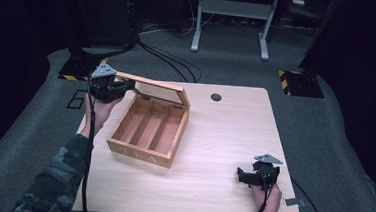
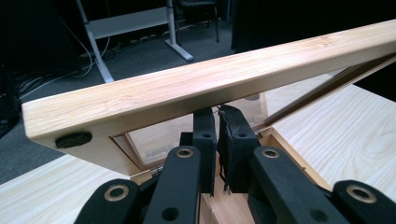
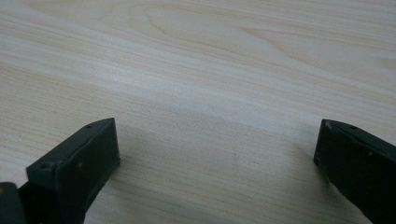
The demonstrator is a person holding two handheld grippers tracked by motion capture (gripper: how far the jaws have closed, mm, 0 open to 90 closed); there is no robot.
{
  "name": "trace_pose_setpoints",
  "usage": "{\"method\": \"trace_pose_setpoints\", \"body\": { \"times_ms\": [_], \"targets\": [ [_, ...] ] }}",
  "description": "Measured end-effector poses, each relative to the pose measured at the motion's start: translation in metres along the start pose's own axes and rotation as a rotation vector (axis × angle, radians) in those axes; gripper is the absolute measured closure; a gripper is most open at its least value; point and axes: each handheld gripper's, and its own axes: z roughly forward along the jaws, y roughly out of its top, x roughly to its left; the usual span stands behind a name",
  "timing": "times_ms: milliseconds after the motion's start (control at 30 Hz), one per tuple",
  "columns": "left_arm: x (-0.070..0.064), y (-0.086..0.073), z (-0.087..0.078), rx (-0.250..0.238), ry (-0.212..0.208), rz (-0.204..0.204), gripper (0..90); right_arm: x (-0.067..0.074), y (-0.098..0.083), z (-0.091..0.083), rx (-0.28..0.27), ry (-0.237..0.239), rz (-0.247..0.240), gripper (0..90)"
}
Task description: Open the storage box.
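Left gripper raises the lid of a wooden tea box while the right waits aside.

At the box's far-left corner, the left gripper (image 1: 108, 88) has its jaws clenched on the front rail of the glass-paned lid (image 1: 152, 86), propped open above the tea box (image 1: 149, 128), which sits left of centre on the table (image 1: 224, 138); its three compartments look empty. Well right of the box, near the table's front edge, the right gripper (image 1: 255, 177) rests with jaws released, nothing between them. The opening step appears in hand; next, the lid likely needs easing back or releasing gently so it does not drop.
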Motion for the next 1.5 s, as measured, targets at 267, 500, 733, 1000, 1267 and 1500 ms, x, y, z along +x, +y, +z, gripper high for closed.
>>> {"method": "trace_pose_setpoints", "body": {
  "times_ms": [267,500,733,1000,1267,1500],
  "targets": [
    [0.0,0.0002,-0.0001,0.004,-0.002,0.001,85.0,0.0,0.0,0.0,0.0,0.0,0.0,0.0],
    [-0.0002,0.0001,-0.0002,0.006,-0.003,0.001,84.9,0.0,0.0,0.0,0.0,0.0,0.001,0.0],
    [-0.0003,0.0,-0.0004,0.008,-0.003,0.003,85.1,0.0002,0.0,0.0,0.0,-0.002,0.002,0.0],
    [-0.0005,0.0003,-0.0004,0.01,-0.001,0.005,85.1,0.0001,0.0,0.0,-0.001,0.0,0.002,0.0],
    [-0.0005,0.0003,-0.0008,0.014,-0.002,0.007,85.1,0.0002,0.0,0.0,-0.001,0.0,0.004,0.0],
    [-0.0006,0.0004,-0.0008,0.014,-0.002,0.007,85.1,0.0002,0.0,0.0,-0.001,0.0,0.004,0.0]
  ]
}}
